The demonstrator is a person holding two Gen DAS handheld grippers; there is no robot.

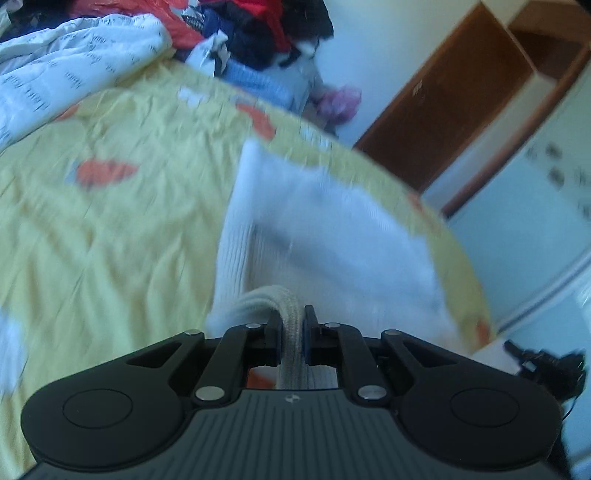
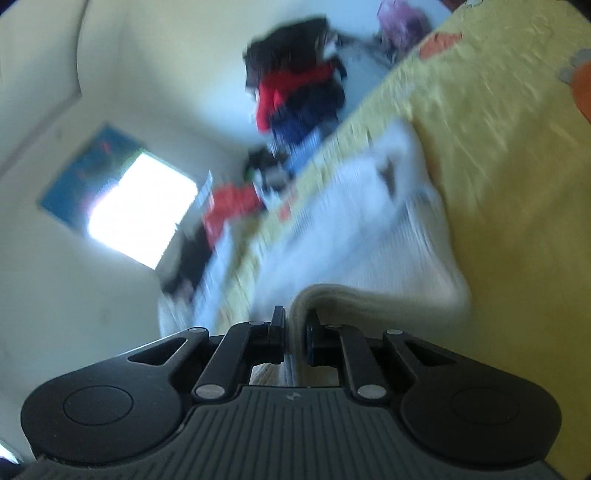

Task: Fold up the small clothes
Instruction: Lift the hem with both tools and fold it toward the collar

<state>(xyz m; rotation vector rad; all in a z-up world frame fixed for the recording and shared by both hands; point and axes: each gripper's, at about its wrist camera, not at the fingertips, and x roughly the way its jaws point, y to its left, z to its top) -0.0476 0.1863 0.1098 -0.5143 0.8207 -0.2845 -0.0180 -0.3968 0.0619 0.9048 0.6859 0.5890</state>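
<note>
A small white ribbed garment (image 1: 325, 229) hangs over the yellow bed sheet (image 1: 110, 221). My left gripper (image 1: 292, 328) is shut on a thick cream hem of the garment, which bunches between the fingers. In the right wrist view the same white garment (image 2: 362, 229) stretches away over the yellow sheet (image 2: 498, 166). My right gripper (image 2: 294, 328) is shut on another part of its cream hem. Both views are blurred by motion.
A pile of red, dark and blue clothes (image 1: 251, 33) and a white printed duvet (image 1: 55, 66) lie at the far end of the bed. A brown wooden door (image 1: 454, 92) stands to the right. A bright window (image 2: 140, 210) shows in the right wrist view.
</note>
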